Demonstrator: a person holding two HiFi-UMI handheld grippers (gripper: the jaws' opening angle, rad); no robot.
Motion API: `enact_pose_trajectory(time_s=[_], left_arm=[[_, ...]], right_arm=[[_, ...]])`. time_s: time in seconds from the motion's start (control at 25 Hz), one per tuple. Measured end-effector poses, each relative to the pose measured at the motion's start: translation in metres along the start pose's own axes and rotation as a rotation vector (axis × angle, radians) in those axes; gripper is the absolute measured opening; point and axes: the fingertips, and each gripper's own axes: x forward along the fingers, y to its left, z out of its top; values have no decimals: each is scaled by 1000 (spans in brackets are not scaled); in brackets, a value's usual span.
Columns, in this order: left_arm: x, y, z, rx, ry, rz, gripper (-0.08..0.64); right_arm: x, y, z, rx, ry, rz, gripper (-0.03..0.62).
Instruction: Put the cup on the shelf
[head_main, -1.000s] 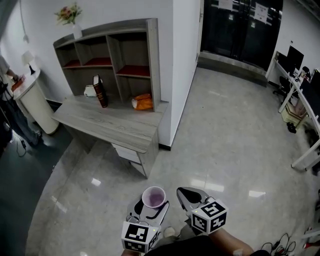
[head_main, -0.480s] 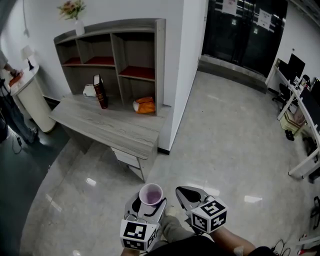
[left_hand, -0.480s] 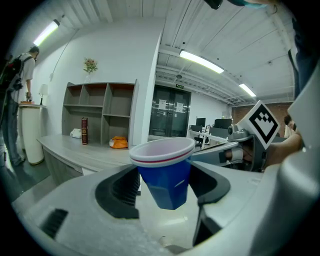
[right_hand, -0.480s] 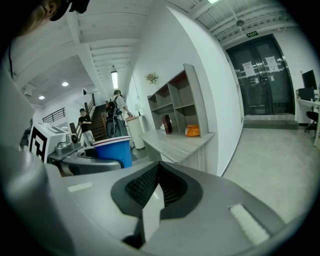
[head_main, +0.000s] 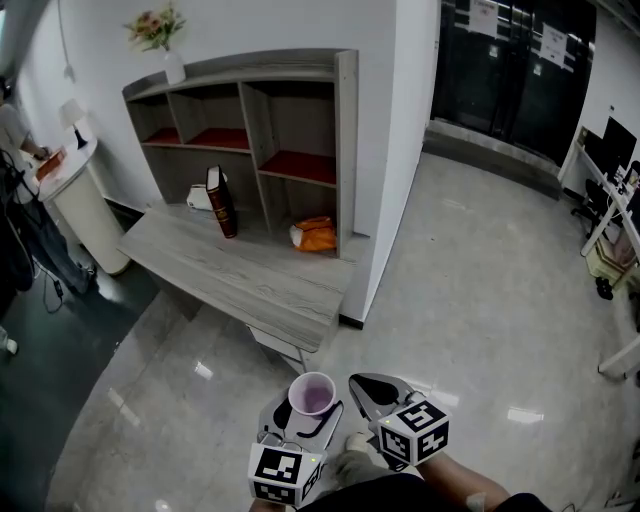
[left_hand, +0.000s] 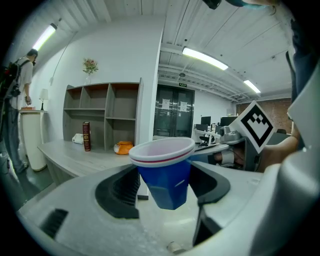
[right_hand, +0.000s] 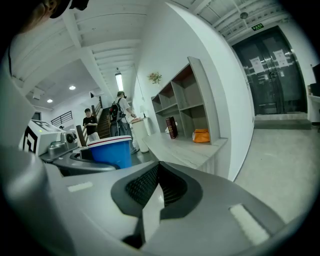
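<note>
A blue paper cup (left_hand: 167, 170) with a white rim and a red stripe stands upright between the jaws of my left gripper (left_hand: 165, 187), which is shut on it. From the head view the cup (head_main: 312, 394) shows its pale inside, low in the picture, with the left gripper (head_main: 303, 412) around it. My right gripper (head_main: 372, 388) is beside it on the right, shut and empty; its own view shows the jaws (right_hand: 156, 182) closed together. The grey shelf unit (head_main: 262, 150) with red-lined compartments stands on a wooden desk (head_main: 235, 277) ahead, some way off.
On the desk stand a dark red book (head_main: 221, 201), a white object (head_main: 203, 197) and an orange bag (head_main: 317, 235). A vase of flowers (head_main: 163, 40) tops the shelf. A white wall corner (head_main: 400, 150) is right of it. A person (head_main: 22, 200) stands by a white counter (head_main: 82, 190) at left.
The desk and shelf have shifted right and grown slightly in the head view as both grippers moved toward them. The cup stays held in the left gripper.
</note>
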Motion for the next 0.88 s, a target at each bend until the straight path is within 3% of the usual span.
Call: enact_pose_trajectory(time_s=[0.88], left_arm=[[107, 65, 52, 9, -8, 74, 293]], right_arm=[[68, -84, 64, -11, -29, 56, -2]])
